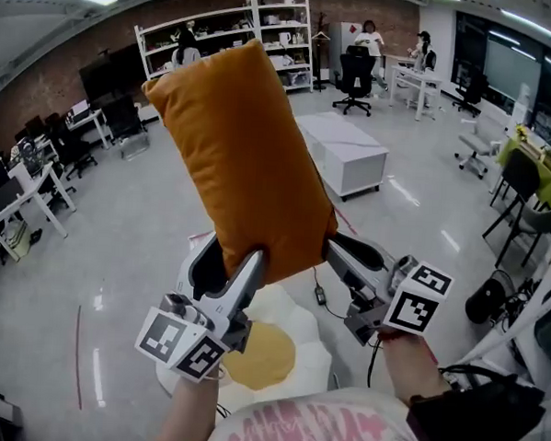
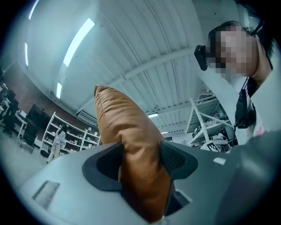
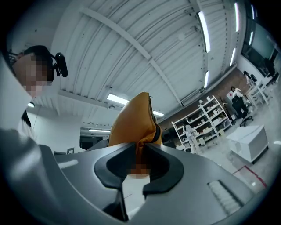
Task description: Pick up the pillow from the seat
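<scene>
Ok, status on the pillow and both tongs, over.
Left tongs shut on the pillow, lower edge; right tongs pinching its corner. Pillow held high, off the seat. Nothing else touching it.

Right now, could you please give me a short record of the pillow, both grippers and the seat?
object: orange pillow, held in the air, top leaning left
left gripper: shut on the pillow's thick lower edge
right gripper: shut on a thin pinch of the pillow's lower corner
seat: white with a yellow centre, below the pillow, not touching it
</scene>
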The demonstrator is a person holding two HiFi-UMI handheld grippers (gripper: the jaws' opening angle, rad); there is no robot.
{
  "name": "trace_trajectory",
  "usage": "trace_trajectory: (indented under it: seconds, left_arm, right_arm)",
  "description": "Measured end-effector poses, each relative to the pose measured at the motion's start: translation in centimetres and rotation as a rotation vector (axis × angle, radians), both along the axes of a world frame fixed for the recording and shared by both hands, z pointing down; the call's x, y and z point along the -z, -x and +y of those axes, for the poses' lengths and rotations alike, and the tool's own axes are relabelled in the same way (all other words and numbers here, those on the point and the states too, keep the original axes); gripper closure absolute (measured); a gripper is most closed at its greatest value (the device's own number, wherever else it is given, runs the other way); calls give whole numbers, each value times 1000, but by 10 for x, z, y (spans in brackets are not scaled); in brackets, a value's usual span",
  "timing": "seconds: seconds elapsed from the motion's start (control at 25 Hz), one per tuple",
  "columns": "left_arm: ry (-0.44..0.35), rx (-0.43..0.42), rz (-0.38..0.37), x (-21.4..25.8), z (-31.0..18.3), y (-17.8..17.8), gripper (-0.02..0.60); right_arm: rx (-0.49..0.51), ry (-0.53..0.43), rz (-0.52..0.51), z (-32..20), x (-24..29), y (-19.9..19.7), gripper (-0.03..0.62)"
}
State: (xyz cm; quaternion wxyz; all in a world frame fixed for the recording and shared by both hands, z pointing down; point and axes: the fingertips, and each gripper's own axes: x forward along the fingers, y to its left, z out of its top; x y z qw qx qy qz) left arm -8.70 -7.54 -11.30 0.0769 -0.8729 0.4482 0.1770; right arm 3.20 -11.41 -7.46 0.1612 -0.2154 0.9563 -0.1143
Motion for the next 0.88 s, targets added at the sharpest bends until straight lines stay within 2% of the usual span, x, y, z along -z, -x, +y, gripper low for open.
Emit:
trace_trajectory:
  seconds: [0.12, 0.28, 0.44, 0.88]
  left_arm:
    - [-50, -20, -20, 22, 16, 6, 299]
    - [-113, -31, -51, 40, 28, 8, 299]
    - [-139, -40, -83, 46, 33, 5, 296]
    - [-158, -27, -109, 47, 34, 5, 295]
  right_arm:
    - [-5, -88, -4, 16, 27, 4, 522]
    - [-7, -156, -9, 27, 45, 7, 522]
    - [-14, -170, -5, 32, 49, 5, 522]
    - [-23, -206, 11, 31, 51, 6, 522]
